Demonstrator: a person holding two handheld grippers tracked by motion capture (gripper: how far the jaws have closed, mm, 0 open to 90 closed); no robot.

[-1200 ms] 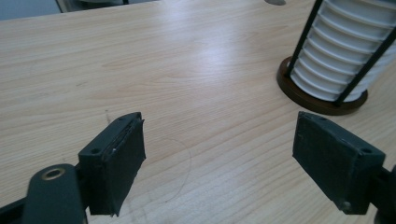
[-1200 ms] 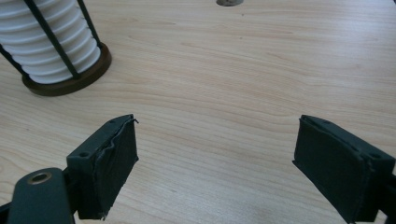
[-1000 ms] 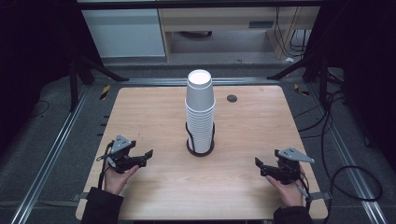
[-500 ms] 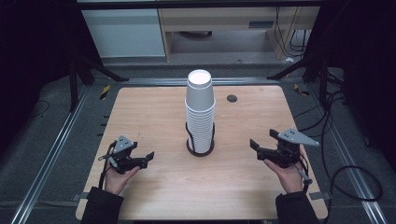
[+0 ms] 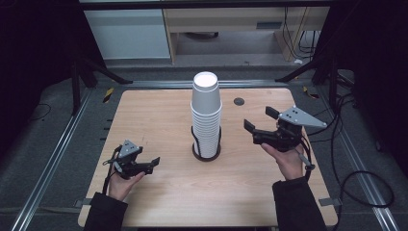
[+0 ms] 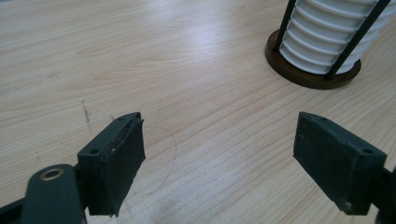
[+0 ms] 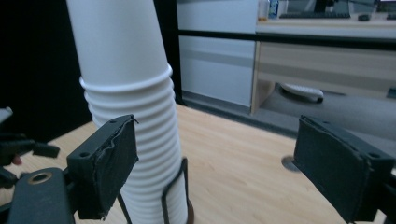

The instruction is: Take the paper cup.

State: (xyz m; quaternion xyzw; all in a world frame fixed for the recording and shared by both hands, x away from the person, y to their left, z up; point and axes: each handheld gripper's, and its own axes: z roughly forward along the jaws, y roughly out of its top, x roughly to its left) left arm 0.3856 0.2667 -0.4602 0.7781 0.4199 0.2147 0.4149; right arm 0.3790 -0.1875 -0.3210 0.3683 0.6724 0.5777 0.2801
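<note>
A tall stack of white paper cups [image 5: 206, 114] stands upside down in a black wire holder on a round brown base [image 5: 206, 153] at the table's middle. My right gripper [image 5: 260, 121] is raised off the table to the right of the stack, open, jaws pointing left toward it. In the right gripper view the stack of cups [image 7: 130, 107] rises just beyond my left jaw, with my right gripper [image 7: 219, 172] empty. My left gripper [image 5: 153, 163] lies low at the front left, open and empty. The left gripper view has the holder's base [image 6: 313, 70] at upper right, ahead of my left gripper [image 6: 219, 163].
The wooden table [image 5: 159, 115] has a small dark round grommet [image 5: 238, 101] behind the stack at right. Metal rails [image 5: 57, 149] run along both sides. A pale cabinet [image 5: 127, 33] and a desk stand beyond the far edge. Cables [image 5: 356, 168] trail on the floor at right.
My right gripper has lifted off the table and moved forward and left toward the cup stack. The left gripper has stayed at the front left.
</note>
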